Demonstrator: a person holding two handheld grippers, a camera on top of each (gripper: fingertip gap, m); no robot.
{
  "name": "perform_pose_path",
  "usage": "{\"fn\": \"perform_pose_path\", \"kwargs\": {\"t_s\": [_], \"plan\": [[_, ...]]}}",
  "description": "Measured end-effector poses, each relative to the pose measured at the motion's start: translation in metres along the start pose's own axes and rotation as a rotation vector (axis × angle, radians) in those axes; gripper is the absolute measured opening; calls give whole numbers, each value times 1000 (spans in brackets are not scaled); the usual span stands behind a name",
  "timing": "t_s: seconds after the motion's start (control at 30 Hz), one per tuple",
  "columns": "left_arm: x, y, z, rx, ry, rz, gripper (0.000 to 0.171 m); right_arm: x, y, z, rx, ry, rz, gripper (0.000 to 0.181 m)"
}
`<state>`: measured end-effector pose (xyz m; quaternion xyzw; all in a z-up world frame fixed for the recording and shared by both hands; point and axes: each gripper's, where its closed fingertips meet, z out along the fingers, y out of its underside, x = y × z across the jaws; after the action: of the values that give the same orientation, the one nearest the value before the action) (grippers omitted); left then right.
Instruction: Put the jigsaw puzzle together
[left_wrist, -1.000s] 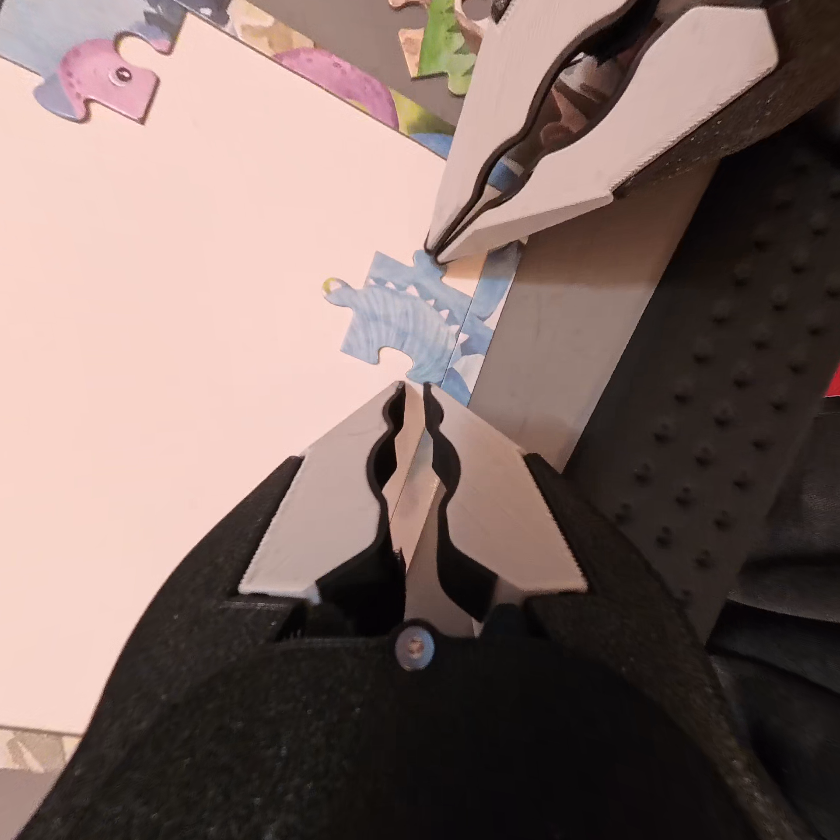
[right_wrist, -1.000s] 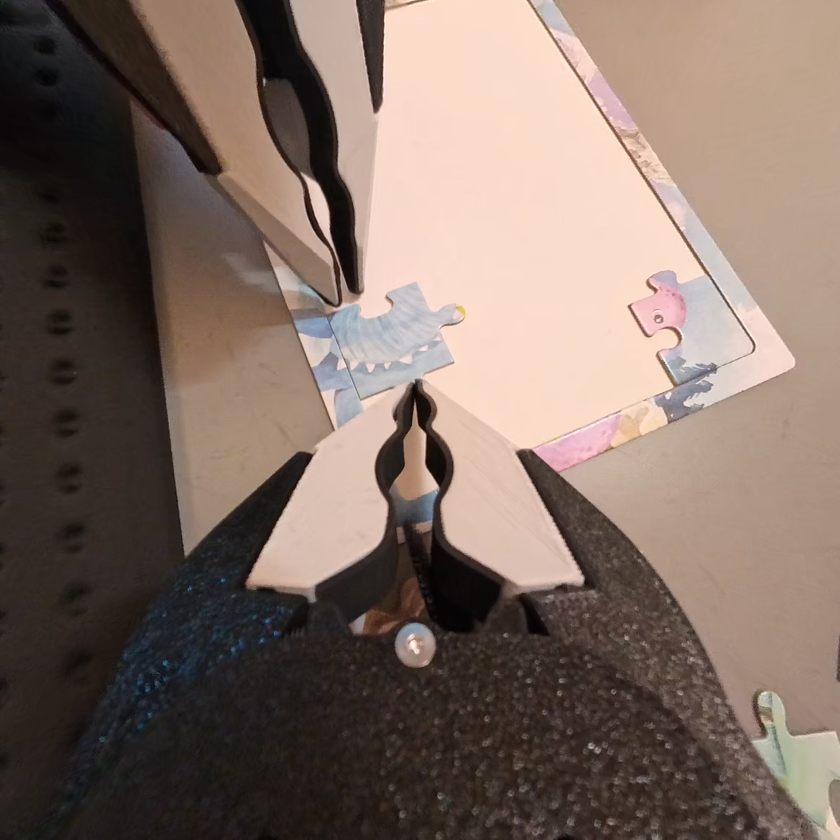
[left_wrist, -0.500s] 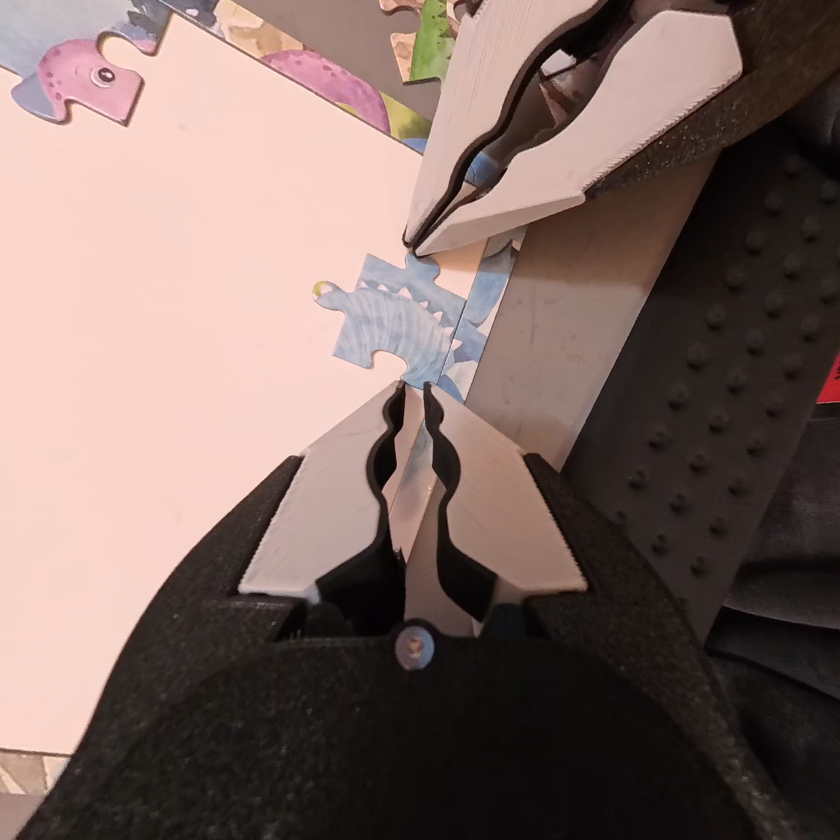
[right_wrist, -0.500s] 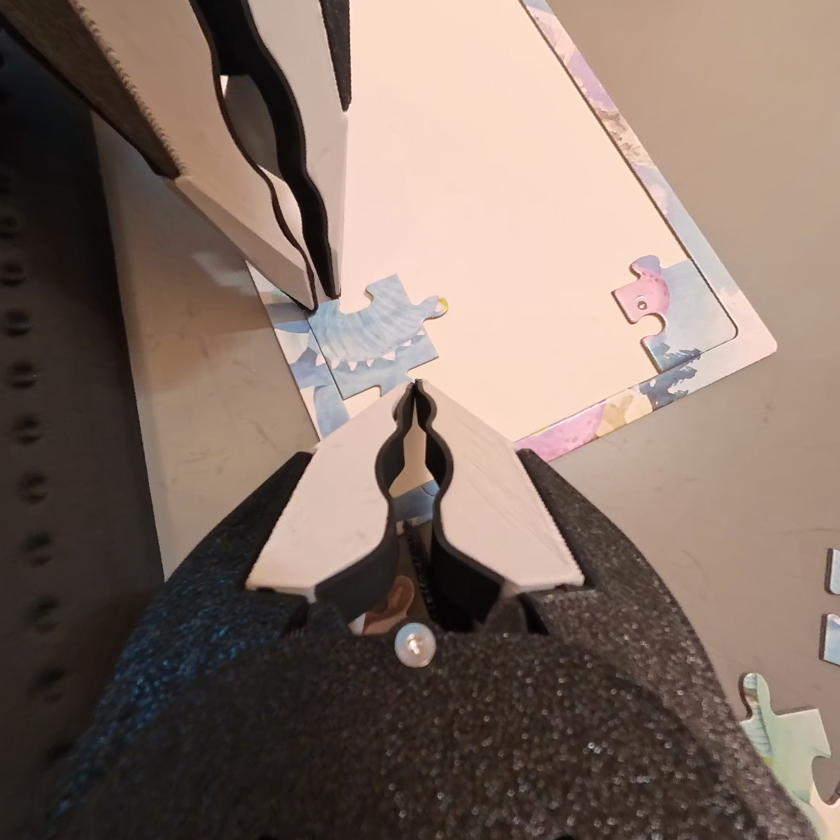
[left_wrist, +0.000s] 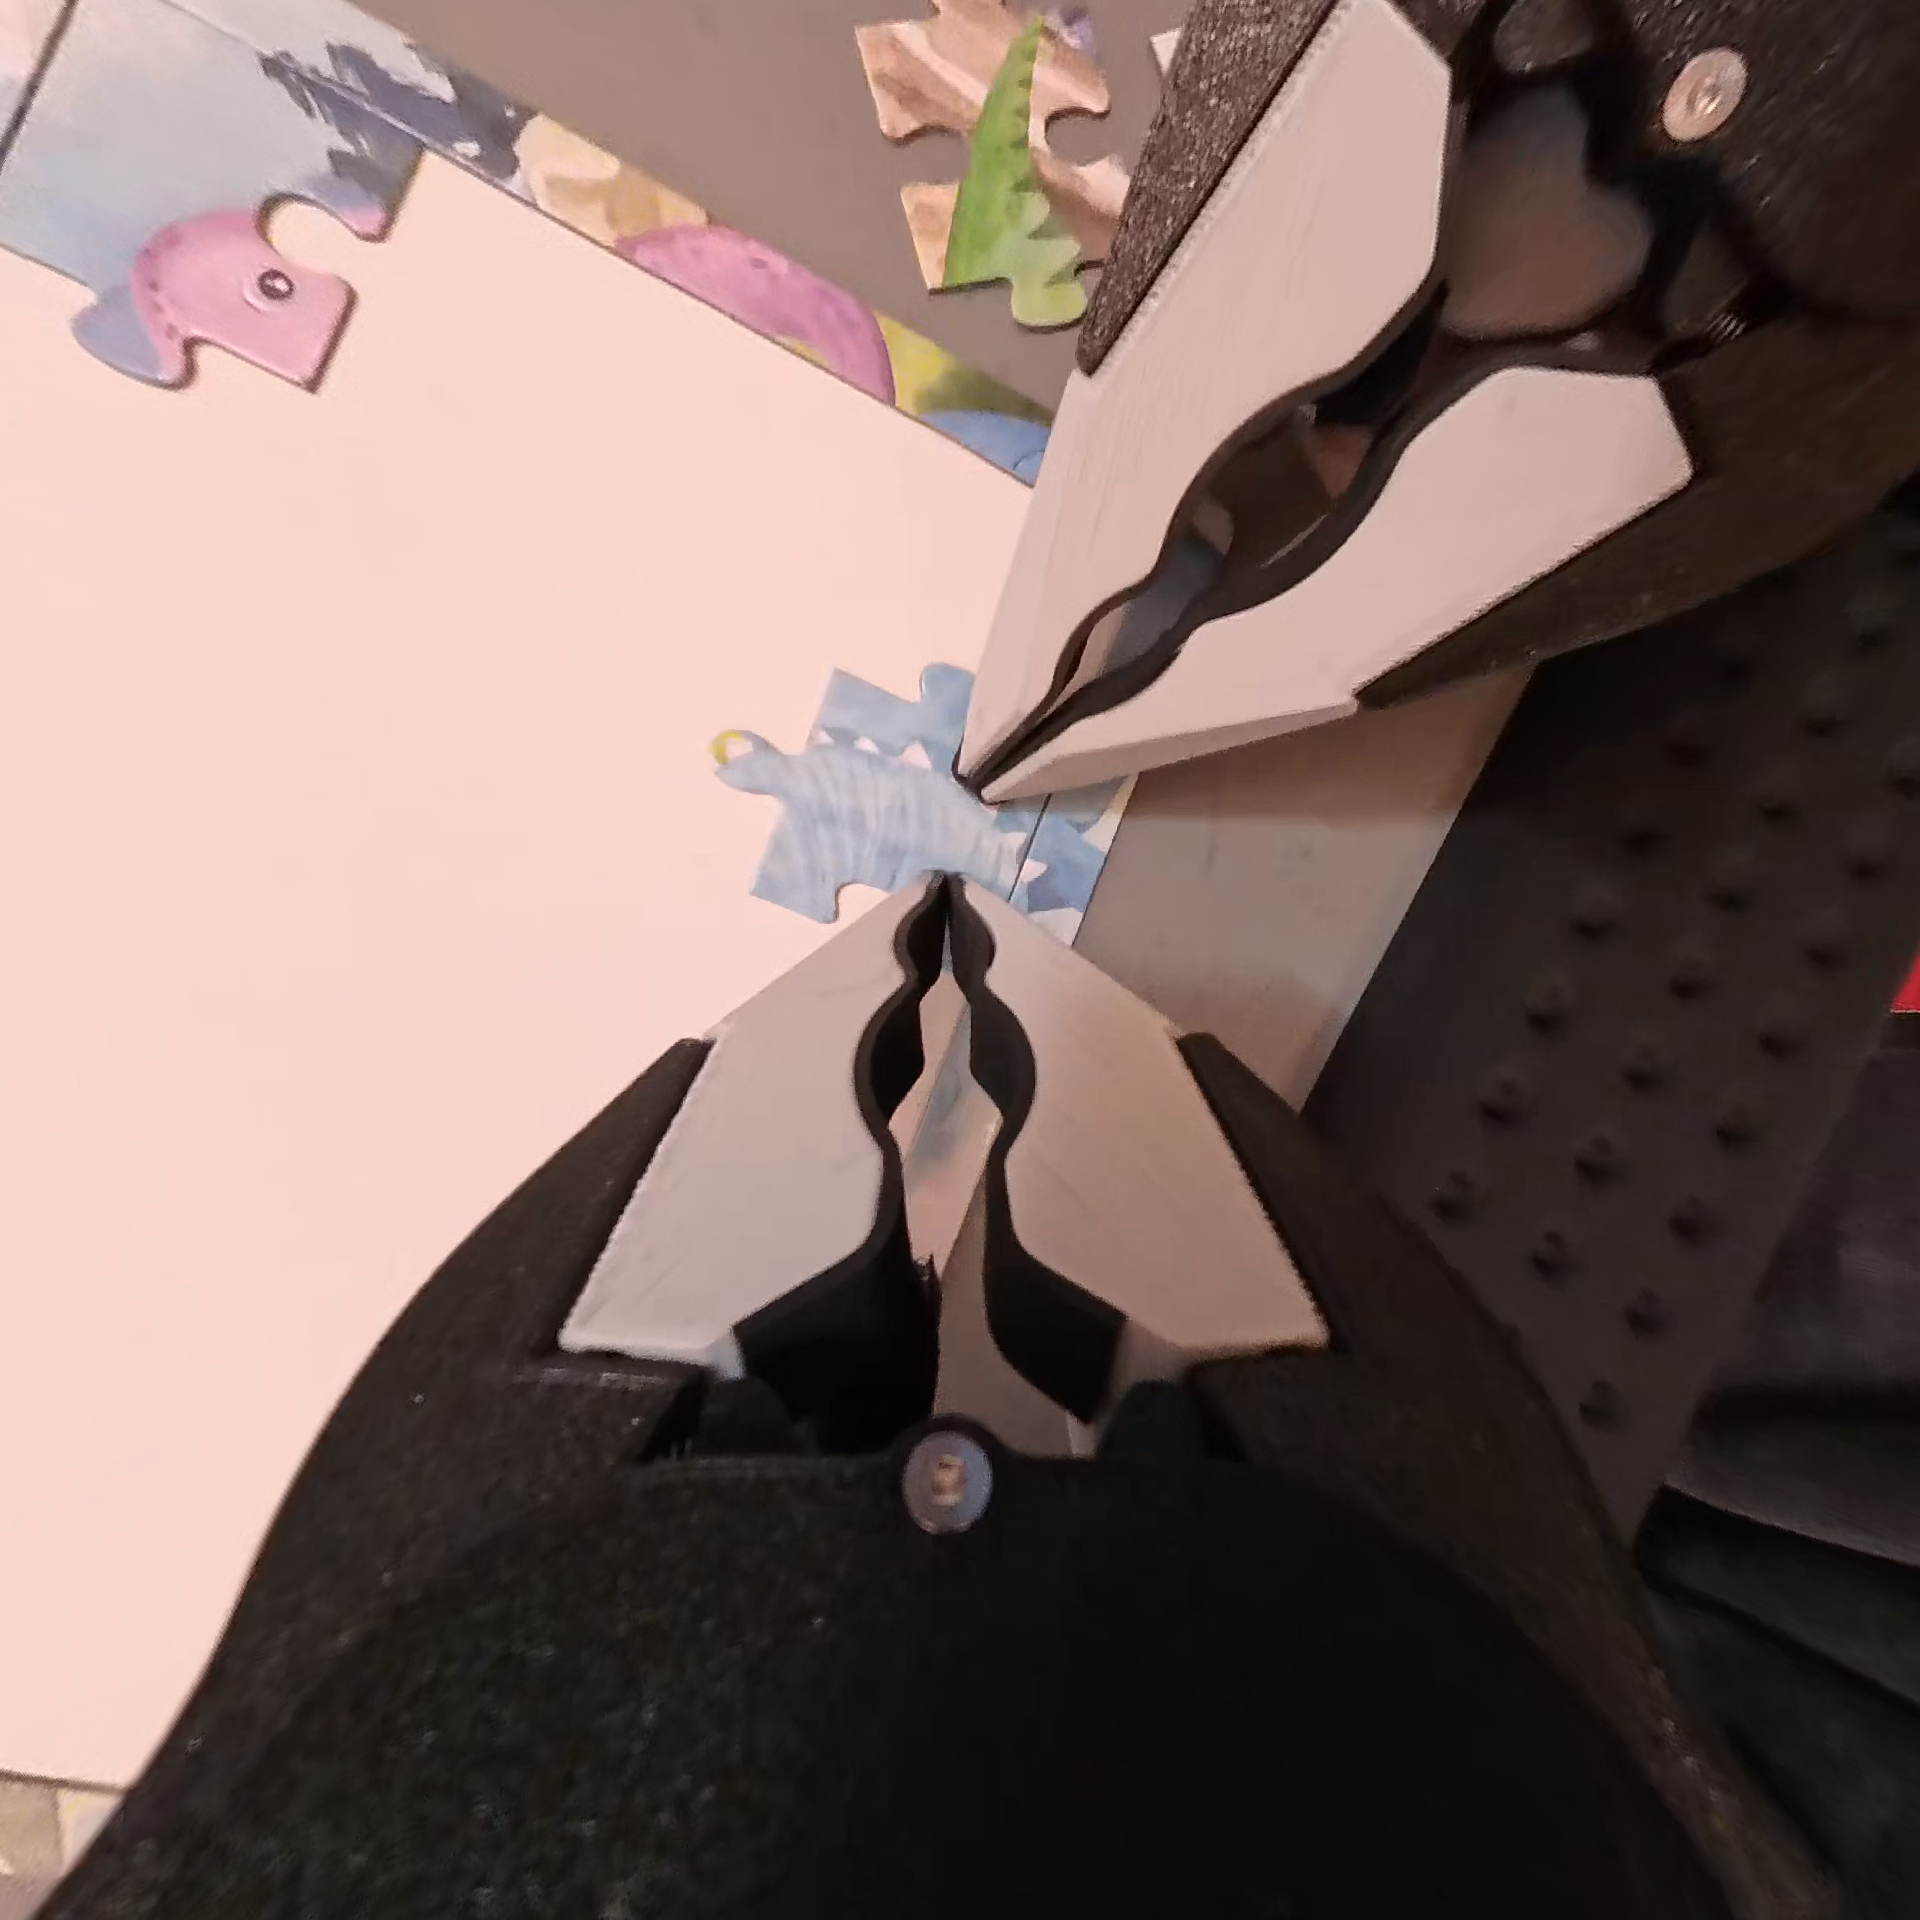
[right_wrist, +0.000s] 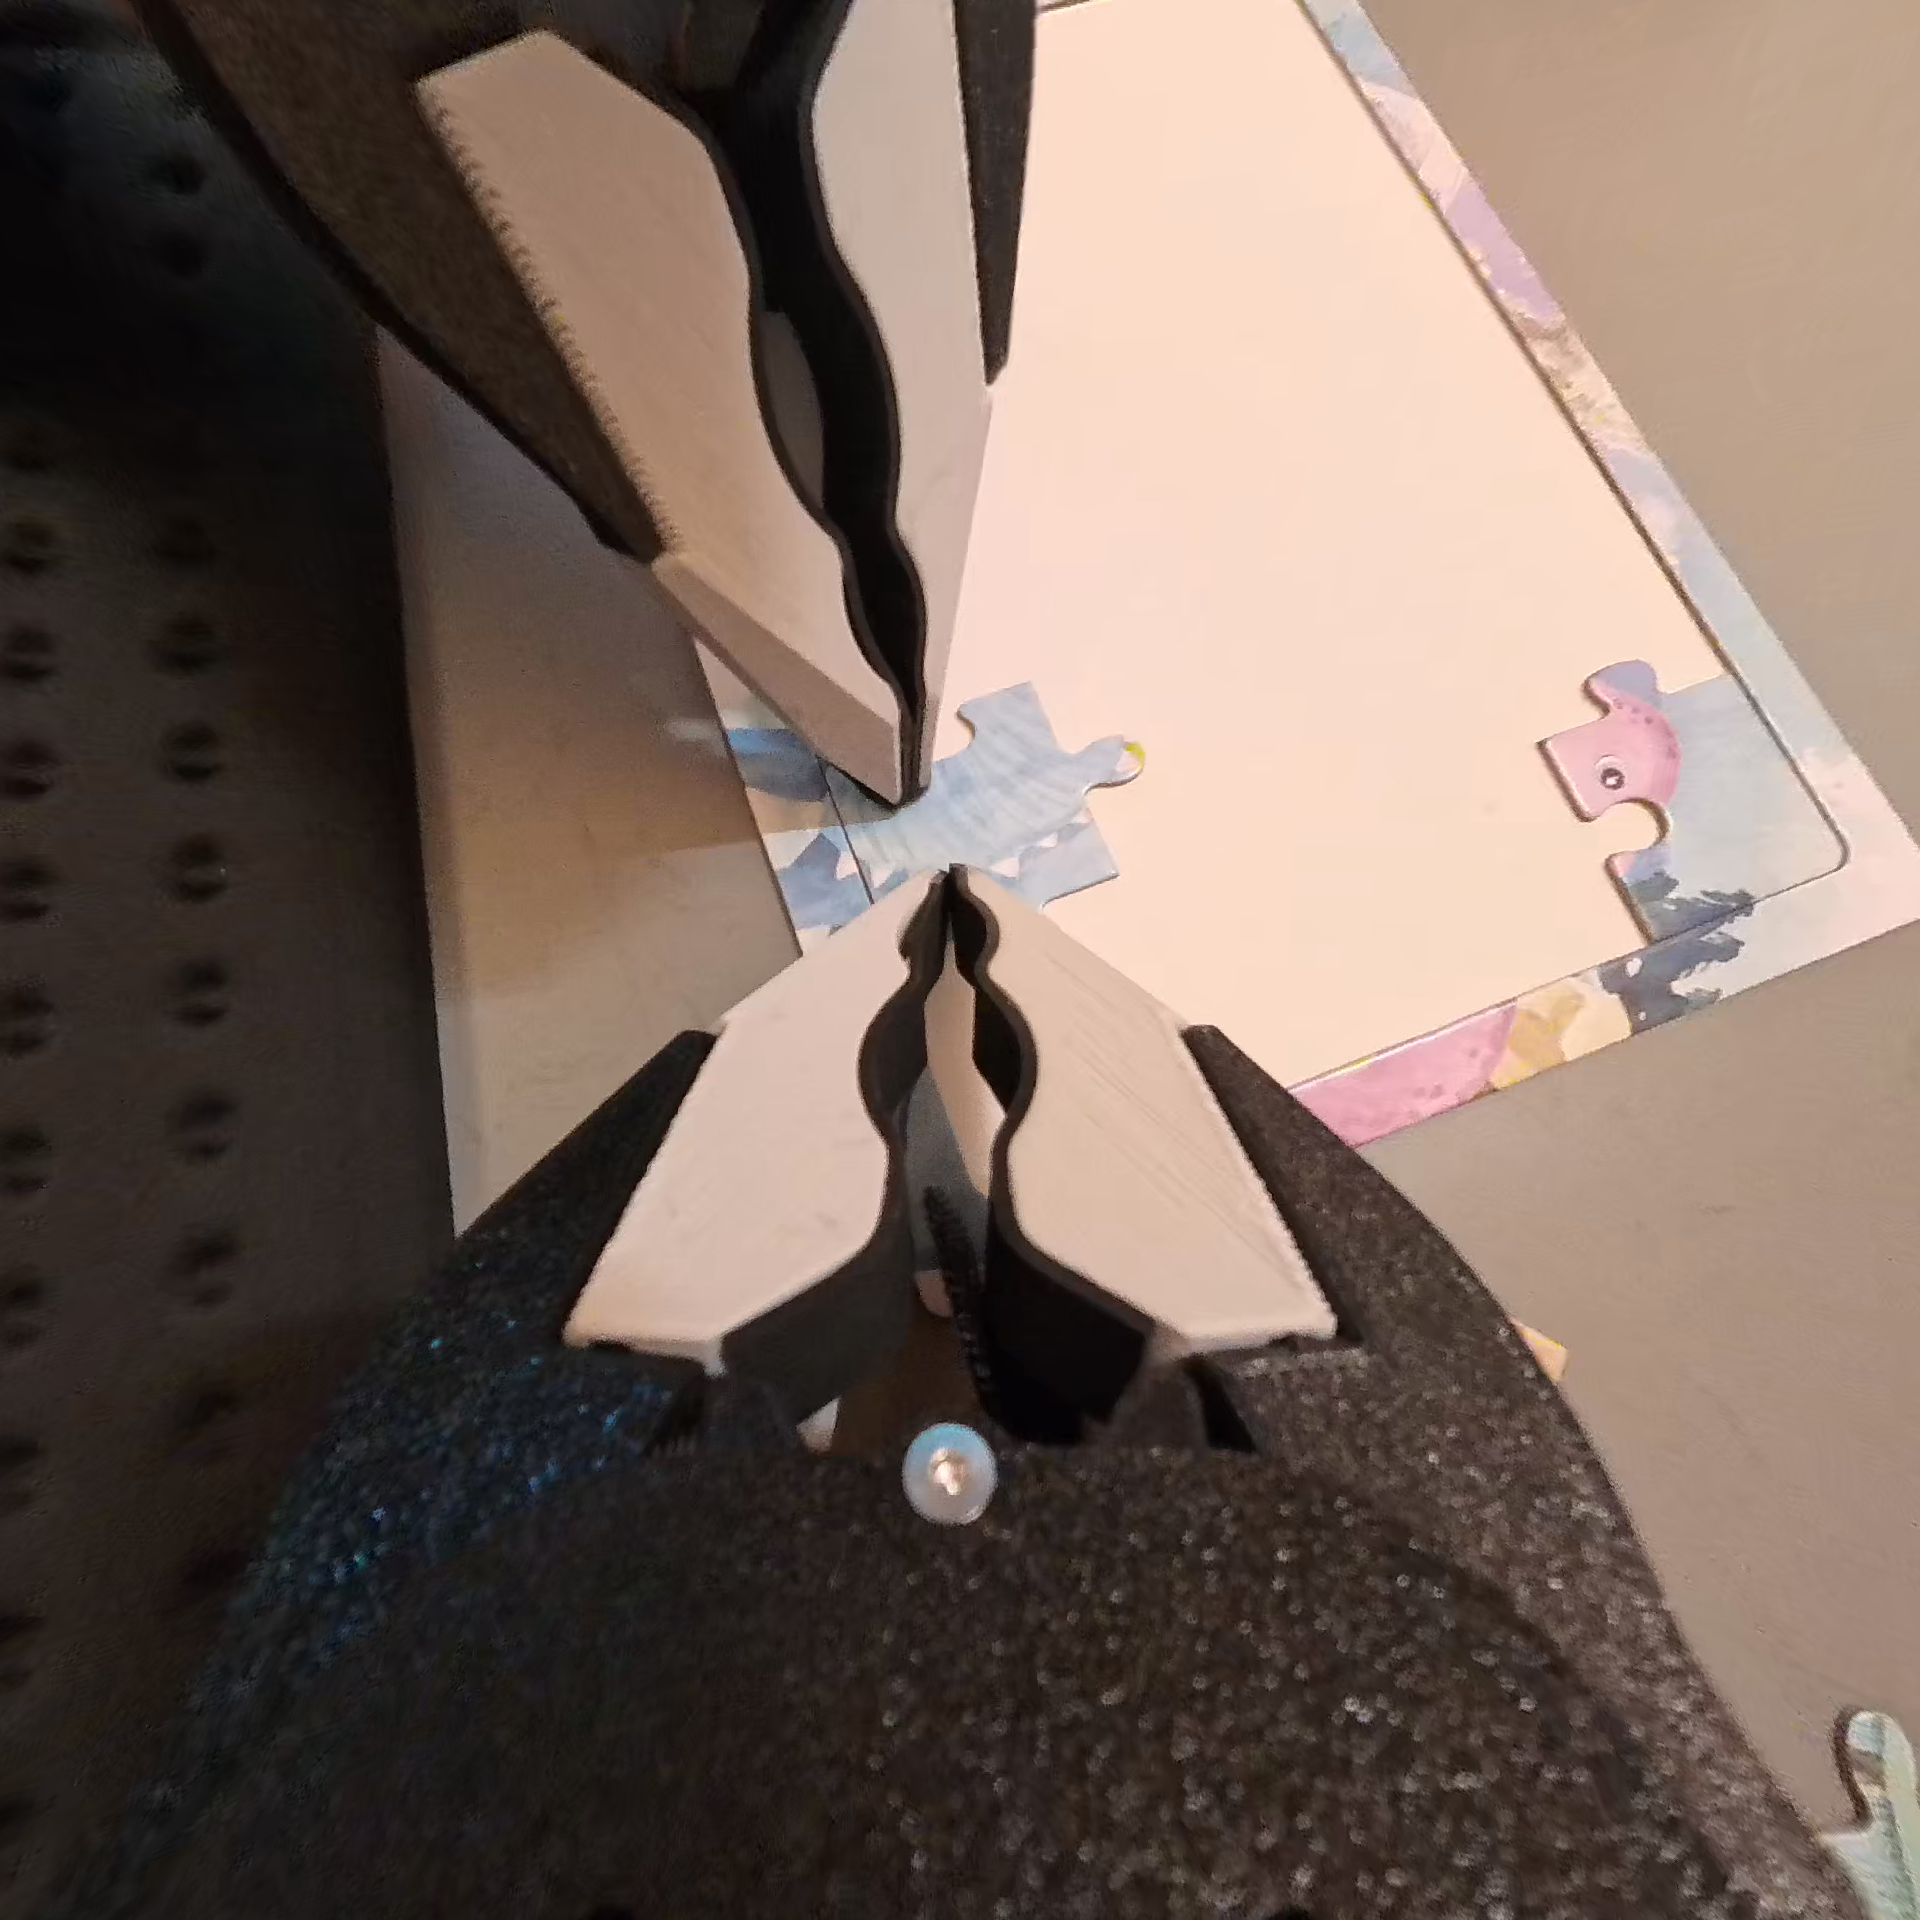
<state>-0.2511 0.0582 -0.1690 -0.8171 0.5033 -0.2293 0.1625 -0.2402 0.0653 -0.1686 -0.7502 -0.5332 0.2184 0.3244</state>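
Contact is now made by both closed tips on the blue striped dinosaur puzzle piece (left_wrist: 883, 821); half a second earlier the right gripper (left_wrist: 971, 781) was at its edge. The left gripper (left_wrist: 943, 883), clenched and empty, meets it at its tip. Pressing-in is judged underway in the pale board's (left_wrist: 416, 727) corner. The green loose piece (left_wrist: 1003, 208) appears beyond the right gripper only in the left view; the pink dinosaur piece (right_wrist: 1652, 769) appears in both.
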Motion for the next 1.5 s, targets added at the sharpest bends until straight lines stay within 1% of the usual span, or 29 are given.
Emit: {"fn": "perform_pose_path", "kwargs": {"t_s": [0.17, 0.23, 0.3, 0.33, 0.37, 0.4, 0.43, 0.53, 0.57, 0.67, 0.7, 0.77, 0.83, 0.93, 0.97, 1.0, 1.03, 1.1, 1.2, 1.3, 1.37, 1.47, 1.5], "plan": [[0, 1, 0, 8, -40, 14, 0, 0, 0, 0, -5, -13, 16, 0], [0, 1, 0, 7, -49, 21, 0, 7, -1, -8, -6, 19, 23, 0], [0, 1, 0, 1, -62, 37, 0, 22, -18, -35, 134, 64, 71, 0], [0, 0, 0, -3, -72, 51, 0, 32, -22, -53, 199, 75, 138, 0], [0, -1, 0, -2, -80, 62, 0, 40, -20, -68, 232, 73, 216, 0], [0, -3, -1, 11, -83, 63, 1, 46, -11, -82, 240, 69, 286, 0], [2, -5, -1, 30, -74, 60, 10, 51, 3, -94, 231, 80, 332, 0], [14, -8, -4, 71, -5, 84, 48, 61, 58, -131, 129, 215, 365, 0], [14, -9, -5, 90, -17, 115, 53, 61, 74, -145, 109, 247, 380, 0], [7, -10, -6, 127, -84, 247, 66, 51, 115, -181, 96, 302, 470, 0], [3, -10, -6, 134, -106, 279, 67, 48, 126, -191, 99, 314, 507, 0], [-1, -8, -5, 122, -98, 296, 66, 39, 145, -207, 102, 332, 570, 0], [-2, -6, -4, 110, -69, 275, 65, 34, 159, -219, 104, 367, 607, 0], [0, -14, -10, 148, -61, 262, 51, 25, 166, -224, 92, 382, 621, 0], [4, -20, -12, 173, -58, 255, 45, 21, 165, -221, 86, 373, 607, 2], [9, -25, -14, 199, -49, 241, 44, 17, 164, -216, 73, 357, 585, 3], [17, -29, -15, 218, -29, 223, 44, 13, 163, -209, 53, 335, 559, 6], [33, -34, -12, 230, -3, 181, 46, 6, 162, -195, -8, 303, 509, 20], [43, -27, -3, 181, -47, 118, 46, 4, 163, -183, -92, 285, 439, 30], [50, -19, 3, 164, -104, 61, 46, 16, 164, -185, -116, 327, 389, 31], [56, -15, 4, 157, -116, 33, 46, 30, 170, -191, -128, 357, 391, 32], [72, -9, 8, 156, -34, -6, 45, 55, 175, -197, -126, 396, 408, 35], [71, -9, 9, 161, -34, -20, 45, 64, 175, -198, -117, 412, 407, 36]]}}
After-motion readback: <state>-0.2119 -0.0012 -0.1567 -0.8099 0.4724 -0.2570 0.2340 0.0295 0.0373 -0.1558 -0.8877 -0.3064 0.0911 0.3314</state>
